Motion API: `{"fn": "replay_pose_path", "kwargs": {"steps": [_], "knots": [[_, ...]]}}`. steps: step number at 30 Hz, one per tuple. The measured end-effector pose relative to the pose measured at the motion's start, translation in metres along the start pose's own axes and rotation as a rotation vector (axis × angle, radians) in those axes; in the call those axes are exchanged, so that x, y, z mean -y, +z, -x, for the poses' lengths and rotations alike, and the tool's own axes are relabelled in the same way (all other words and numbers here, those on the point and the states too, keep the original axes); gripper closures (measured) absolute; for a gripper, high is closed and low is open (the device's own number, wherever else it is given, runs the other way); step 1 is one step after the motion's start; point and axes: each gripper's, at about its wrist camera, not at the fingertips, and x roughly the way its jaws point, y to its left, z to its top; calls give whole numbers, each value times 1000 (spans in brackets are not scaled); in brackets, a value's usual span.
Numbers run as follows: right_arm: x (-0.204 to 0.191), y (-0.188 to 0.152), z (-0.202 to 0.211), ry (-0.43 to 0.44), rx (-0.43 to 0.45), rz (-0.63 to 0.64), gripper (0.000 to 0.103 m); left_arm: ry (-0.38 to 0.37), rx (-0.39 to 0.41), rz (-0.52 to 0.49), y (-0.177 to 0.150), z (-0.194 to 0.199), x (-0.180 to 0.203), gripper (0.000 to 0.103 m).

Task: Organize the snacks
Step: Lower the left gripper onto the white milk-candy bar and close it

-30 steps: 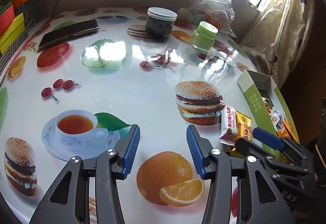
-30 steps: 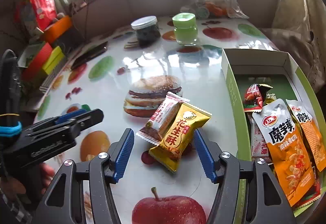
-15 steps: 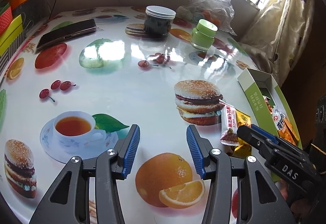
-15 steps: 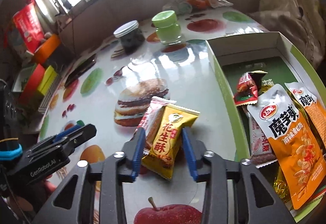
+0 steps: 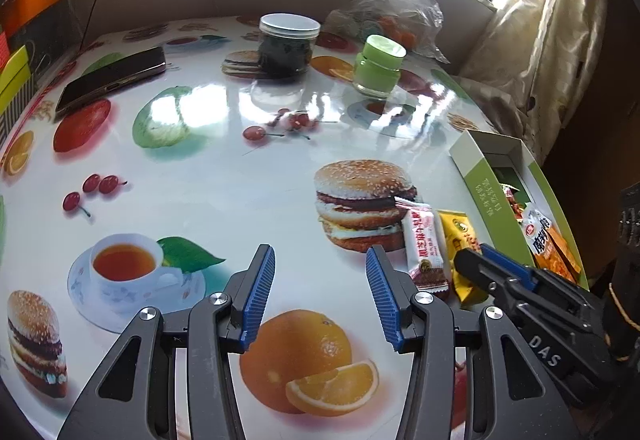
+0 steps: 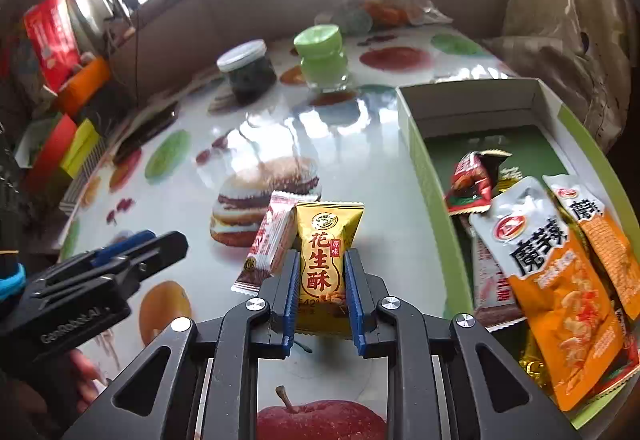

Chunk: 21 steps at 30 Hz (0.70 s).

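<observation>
round table (image 5: 224, 176) with a glossy food-print cover, things spread across it

a phone (image 5: 112, 82) lies near the far left edge; a dark jar (image 5: 289, 44) with a pale lid and a green-lidded jar (image 5: 378, 66) stand toward the back, a clear plastic bag (image 5: 394, 6) behind them. at the right edge sits an open green box (image 6: 424, 176). beside the box lie a pink-and-white snack bar (image 5: 423, 244) and a yellow snack packet (image 6: 326, 252), touching each other, next to the printed burger.

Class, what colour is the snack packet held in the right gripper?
Yellow, with red characters; the snack packet in the right gripper shows best in the right wrist view.
</observation>
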Motion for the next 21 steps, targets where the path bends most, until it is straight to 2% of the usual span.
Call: {"fn": "replay_pose_path", "kwargs": {"steps": [9,15,21], "knots": [[11,-2,24,49,53,-38,82,-41,-54,-11,3,-9,16,54],[18,-7,39,53,72,-52,82,-81,-60,-50,8,-14,37,54],[29,-11,49,45,86,-71,82,-80,-79,-94,10,-27,58,54]]}}
